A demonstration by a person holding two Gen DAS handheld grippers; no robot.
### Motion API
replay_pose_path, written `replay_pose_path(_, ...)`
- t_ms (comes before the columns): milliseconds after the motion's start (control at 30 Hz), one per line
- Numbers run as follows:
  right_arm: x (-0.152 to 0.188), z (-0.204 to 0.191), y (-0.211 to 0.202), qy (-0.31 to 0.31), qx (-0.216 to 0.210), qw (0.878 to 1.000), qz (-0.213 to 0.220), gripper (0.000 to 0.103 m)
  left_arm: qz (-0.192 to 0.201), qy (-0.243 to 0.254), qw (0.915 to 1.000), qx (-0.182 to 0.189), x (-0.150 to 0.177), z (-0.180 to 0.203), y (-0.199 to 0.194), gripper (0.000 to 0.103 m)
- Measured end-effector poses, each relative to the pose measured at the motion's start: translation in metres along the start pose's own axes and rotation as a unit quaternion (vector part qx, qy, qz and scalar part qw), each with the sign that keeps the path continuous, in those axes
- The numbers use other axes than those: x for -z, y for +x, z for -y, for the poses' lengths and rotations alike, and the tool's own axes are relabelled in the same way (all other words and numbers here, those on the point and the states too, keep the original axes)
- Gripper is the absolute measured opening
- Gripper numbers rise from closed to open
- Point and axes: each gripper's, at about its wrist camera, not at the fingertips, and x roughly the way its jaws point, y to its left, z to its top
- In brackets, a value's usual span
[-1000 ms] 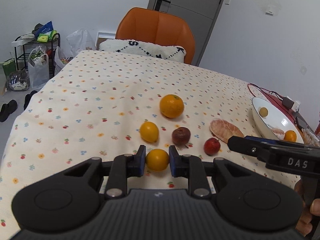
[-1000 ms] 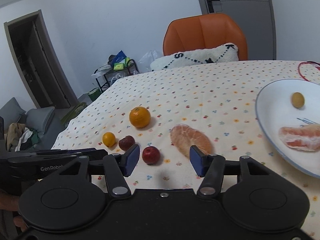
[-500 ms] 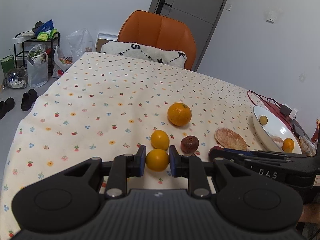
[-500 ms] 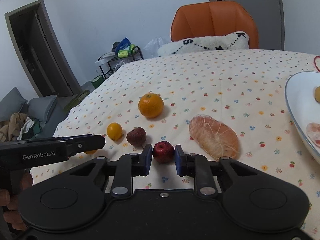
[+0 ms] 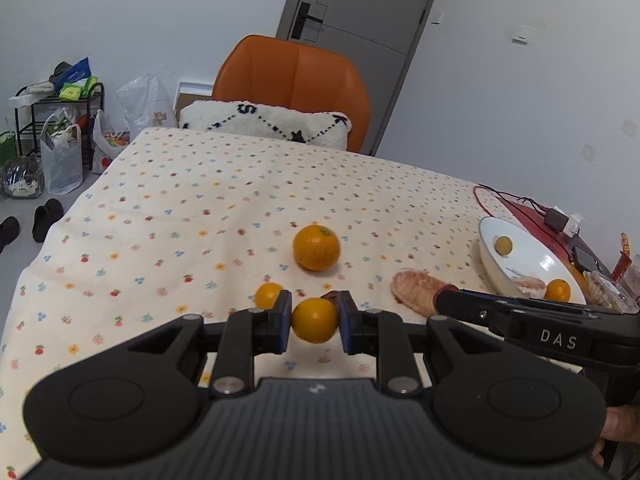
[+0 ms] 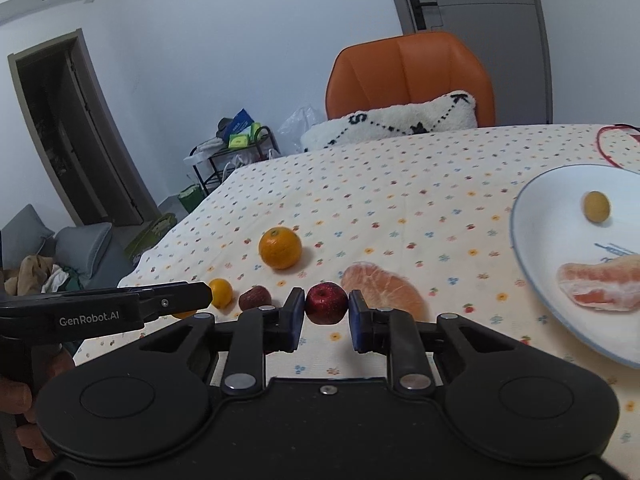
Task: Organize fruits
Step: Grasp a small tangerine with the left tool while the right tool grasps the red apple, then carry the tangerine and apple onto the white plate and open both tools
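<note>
Pickup step: the left tongs (image 5: 315,321) pinch a small orange (image 5: 315,320) just above the tabletop (image 5: 224,196); the right tongs (image 6: 327,303) pinch a red apple (image 6: 327,303). Next, I judge, both carry rightward to the white plate (image 6: 536,248).

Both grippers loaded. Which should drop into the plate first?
Right. The right gripper, shut on the red fruit, sits beside the plate; the left gripper with its small orange is farther.
</note>
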Motion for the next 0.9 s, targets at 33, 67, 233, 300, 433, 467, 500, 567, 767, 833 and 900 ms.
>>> replay_pose_path(33, -0.001, 0.003, -0.003, 0.003, 0.002, 1.0, 0.004, 0.022, 0.002, 0.003, 1.0, 0.002, -0.001, 0.004, 0.0, 0.022)
replay_pose_path(67, -0.001, 0.006, -0.007, 0.005, 0.003, 1.0, 0.008, 0.022, 0.004, 0.006, 1.0, 0.005, -0.002, 0.009, -0.001, 0.022)
replay_pose_path(233, -0.004, 0.026, -0.028, 0.016, 0.015, 0.999, 0.027, 0.022, 0.006, 0.021, 0.9996, 0.018, -0.007, 0.033, 0.004, 0.022)
replay_pose_path(300, -0.004, 0.035, -0.036, 0.022, 0.022, 0.999, 0.034, 0.022, 0.007, 0.028, 0.9993, 0.025, -0.008, 0.045, 0.006, 0.022)
replay_pose_path(433, -0.002, 0.053, -0.05, 0.034, 0.035, 0.998, 0.047, 0.022, 0.006, 0.044, 0.9982, 0.04, -0.009, 0.069, 0.013, 0.022)
replay_pose_path(467, -0.002, 0.057, -0.054, 0.035, 0.037, 0.997, 0.05, 0.022, 0.007, 0.047, 0.9979, 0.044, -0.01, 0.074, 0.015, 0.022)
replay_pose_path(500, -0.001, 0.062, -0.058, 0.037, 0.04, 0.997, 0.052, 0.022, 0.007, 0.05, 0.9976, 0.048, -0.01, 0.08, 0.017, 0.022)
replay_pose_path(567, -0.001, 0.071, -0.065, 0.04, 0.046, 0.997, 0.056, 0.022, 0.006, 0.056, 0.9969, 0.054, -0.011, 0.092, 0.021, 0.022)
replay_pose_path(767, -0.001, 0.1, -0.085, 0.058, 0.065, 0.994, 0.072, 0.022, 0.002, 0.077, 0.9945, 0.071, -0.016, 0.124, 0.034, 0.022)
replay_pose_path(833, -0.001, 0.109, -0.09, 0.065, 0.07, 0.993, 0.076, 0.022, 0.0, 0.083, 0.9938, 0.074, -0.016, 0.132, 0.038, 0.022)
replay_pose_path(900, 0.0, 0.118, -0.094, 0.07, 0.075, 0.992, 0.079, 0.022, -0.003, 0.088, 0.9931, 0.077, -0.017, 0.141, 0.043, 0.022)
